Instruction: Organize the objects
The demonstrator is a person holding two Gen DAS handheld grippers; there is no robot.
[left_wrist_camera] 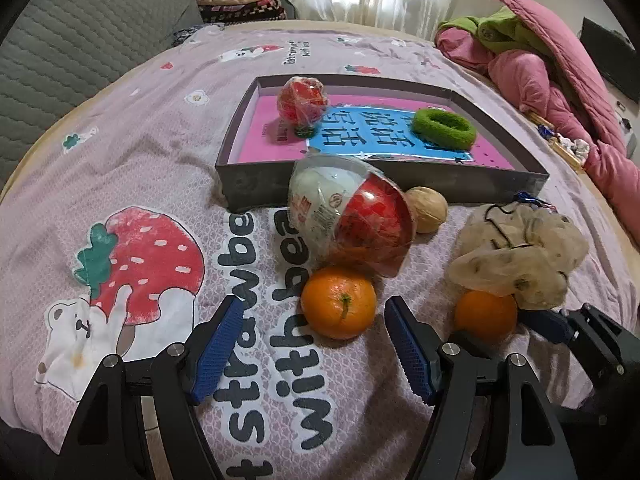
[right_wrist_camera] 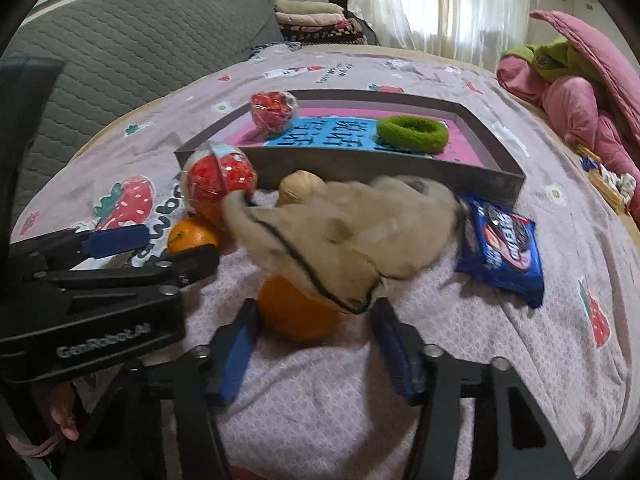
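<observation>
A grey box (left_wrist_camera: pixel 384 186) on the bed holds a small red wrapped ball (left_wrist_camera: pixel 303 100) and a green hair ring (left_wrist_camera: pixel 444 127) on a pink-blue book. In front lie a big red-white plastic egg (left_wrist_camera: pixel 352 216), a walnut (left_wrist_camera: pixel 428 210), two oranges (left_wrist_camera: pixel 339 302) (left_wrist_camera: pixel 485 314), a beige scrunchie (left_wrist_camera: pixel 520 252) and a blue snack pack (right_wrist_camera: pixel 502 250). My left gripper (left_wrist_camera: pixel 314 346) is open just short of the left orange. My right gripper (right_wrist_camera: pixel 314 344) is open with the other orange (right_wrist_camera: pixel 296 312) at its fingertips; the scrunchie (right_wrist_camera: pixel 352 224) lies over that orange.
The bed (left_wrist_camera: pixel 132 152) has a pink strawberry-print sheet. A grey quilted headboard (left_wrist_camera: pixel 80 40) stands at the left. Pink and green bedding (left_wrist_camera: pixel 540 60) is piled at the right edge. Folded blankets (left_wrist_camera: pixel 240 0) are stacked at the far end.
</observation>
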